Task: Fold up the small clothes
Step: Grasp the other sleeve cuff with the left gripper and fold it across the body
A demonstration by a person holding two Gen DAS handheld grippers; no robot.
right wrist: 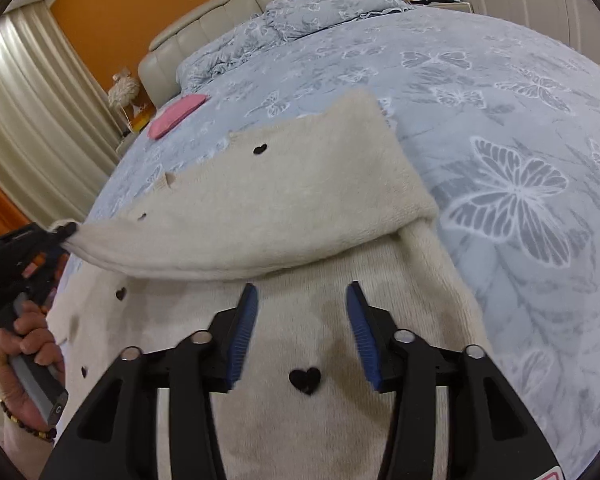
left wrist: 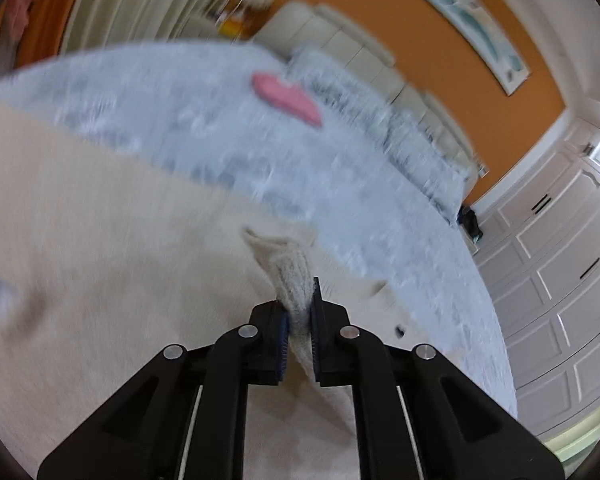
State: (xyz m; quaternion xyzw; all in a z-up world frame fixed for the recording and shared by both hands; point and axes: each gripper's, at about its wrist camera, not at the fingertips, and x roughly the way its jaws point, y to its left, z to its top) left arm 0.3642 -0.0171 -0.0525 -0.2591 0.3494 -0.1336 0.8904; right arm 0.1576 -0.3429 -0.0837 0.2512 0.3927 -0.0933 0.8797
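On the bed [right wrist: 500, 92] | your left tongs [left wrist: 299, 312] pinch the cream cardigan [right wrist: 300, 200] cuff, sleeve half across the body | your right tongs [right wrist: 302, 300] gape, empty | folding barely begun, other folds remain

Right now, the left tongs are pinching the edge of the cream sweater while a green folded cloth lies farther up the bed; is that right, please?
Not quite: the folded cloth is pink, not green, as the right wrist view shows. The left tongs do pinch the cream sweater edge.
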